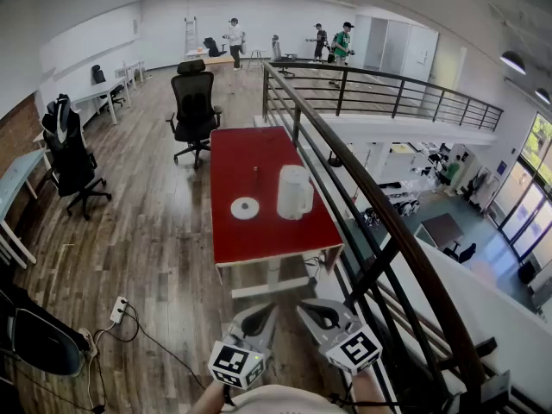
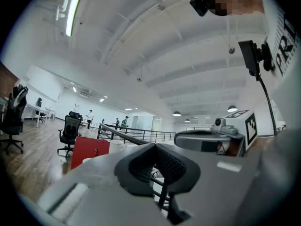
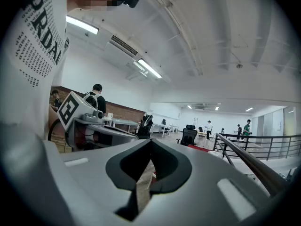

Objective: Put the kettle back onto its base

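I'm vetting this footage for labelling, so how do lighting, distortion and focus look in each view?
Head view: even daylight, fisheye bends the railing, kettle and base small but sharp. Left gripper view: close fingers soft, vignetted corners. Right gripper view: same softness, bright ceiling strips.

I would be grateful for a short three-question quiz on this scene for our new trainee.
1. True or false: the kettle already sits on its base.
2. What colour is the top of the table? A green, B red, C white.
3. Fill in: the jaws of the left tool and the right tool are both ____.

Key:
1. False. The kettle stands on the table to the right of the base, apart from it.
2. B.
3. Shut, with nothing held. Both tools are close to the person, well short of the table.
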A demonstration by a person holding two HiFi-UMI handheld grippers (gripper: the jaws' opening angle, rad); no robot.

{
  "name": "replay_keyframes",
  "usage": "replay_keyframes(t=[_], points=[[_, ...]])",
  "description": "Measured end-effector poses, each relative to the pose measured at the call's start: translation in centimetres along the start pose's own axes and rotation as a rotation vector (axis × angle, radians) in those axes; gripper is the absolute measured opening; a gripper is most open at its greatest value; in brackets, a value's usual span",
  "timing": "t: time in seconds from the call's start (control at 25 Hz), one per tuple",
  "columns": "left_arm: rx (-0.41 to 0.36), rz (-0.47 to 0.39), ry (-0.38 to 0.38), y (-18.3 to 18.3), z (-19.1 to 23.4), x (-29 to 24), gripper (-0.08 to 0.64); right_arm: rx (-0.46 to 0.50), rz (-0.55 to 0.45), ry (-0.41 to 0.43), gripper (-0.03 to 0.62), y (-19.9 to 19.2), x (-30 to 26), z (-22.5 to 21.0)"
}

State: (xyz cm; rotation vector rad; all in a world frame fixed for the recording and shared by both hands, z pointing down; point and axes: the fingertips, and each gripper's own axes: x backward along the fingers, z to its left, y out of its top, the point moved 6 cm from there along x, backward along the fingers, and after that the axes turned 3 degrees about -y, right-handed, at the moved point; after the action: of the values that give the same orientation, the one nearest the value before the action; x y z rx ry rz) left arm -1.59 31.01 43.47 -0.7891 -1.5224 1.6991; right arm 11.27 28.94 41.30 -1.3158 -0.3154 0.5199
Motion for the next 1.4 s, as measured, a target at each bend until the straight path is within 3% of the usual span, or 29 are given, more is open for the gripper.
replay_keyframes(t=[0.32, 0.52, 1.4], points=[[-0.002, 0.003, -0.007, 0.1, -0.8, 0.1, 0.006, 0.001, 0.026, 0.014, 0.008, -0.1, 0.6, 0.5], [-0.004, 0.006, -0.012, 0.2, -0.9, -0.2, 0.006, -0.038, 0.000, 0.006, 0.008, 0.1, 0.6, 0.1], [0.013, -0.014, -0.017, 0.7, -0.2, 0.6, 0.006, -0.029, -0.023, 0.023, 0.011, 0.7, -0.2, 1.4]])
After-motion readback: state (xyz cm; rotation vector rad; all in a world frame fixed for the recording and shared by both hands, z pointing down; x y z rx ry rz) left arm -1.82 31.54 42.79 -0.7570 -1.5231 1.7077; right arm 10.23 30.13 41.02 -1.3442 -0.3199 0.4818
